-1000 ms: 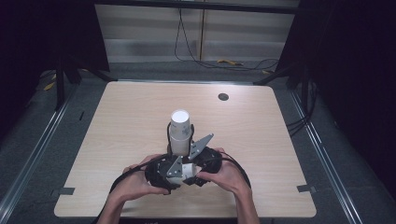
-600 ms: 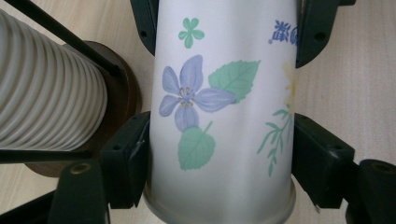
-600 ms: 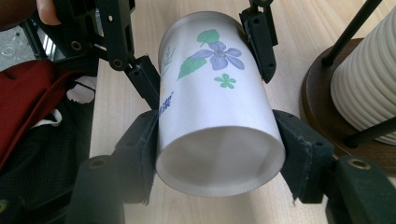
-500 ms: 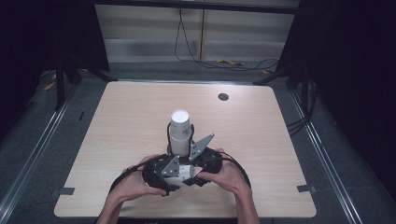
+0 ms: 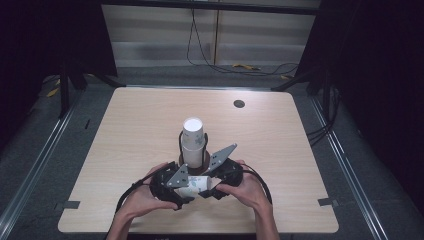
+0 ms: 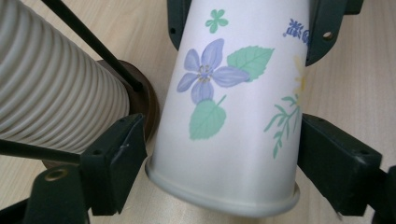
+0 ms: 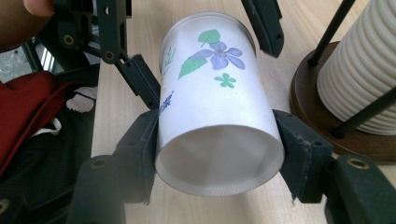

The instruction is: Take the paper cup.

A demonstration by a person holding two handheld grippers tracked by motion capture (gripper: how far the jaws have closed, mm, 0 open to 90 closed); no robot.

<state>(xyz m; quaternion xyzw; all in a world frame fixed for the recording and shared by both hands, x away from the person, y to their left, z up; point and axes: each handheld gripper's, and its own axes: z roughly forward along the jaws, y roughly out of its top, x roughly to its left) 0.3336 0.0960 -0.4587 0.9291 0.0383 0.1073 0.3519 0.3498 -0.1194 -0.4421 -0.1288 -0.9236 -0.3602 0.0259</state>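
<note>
A white paper cup (image 5: 196, 186) printed with purple flowers and green leaves lies on its side just above the table, between my two grippers. My right gripper (image 7: 217, 140) is shut on the cup (image 7: 215, 93), with both pads pressed into its sides. My left gripper (image 6: 222, 154) has just been opening. Its jaws stand on either side of the cup (image 6: 233, 116), and the pads no longer squeeze it. In the high view the left gripper (image 5: 181, 190) and the right gripper (image 5: 212, 181) meet at the cup near the table's front edge.
Just behind the grippers, a tall stack of ribbed white cups (image 5: 192, 140) stands in a rod holder on a round brown base (image 7: 322, 121). A dark round grommet (image 5: 239, 104) sits at the table's back right. Cables (image 5: 215, 65) lie on the floor behind.
Both hands and the flowered cup stay almost where they were. The high view shows no clear shift.
</note>
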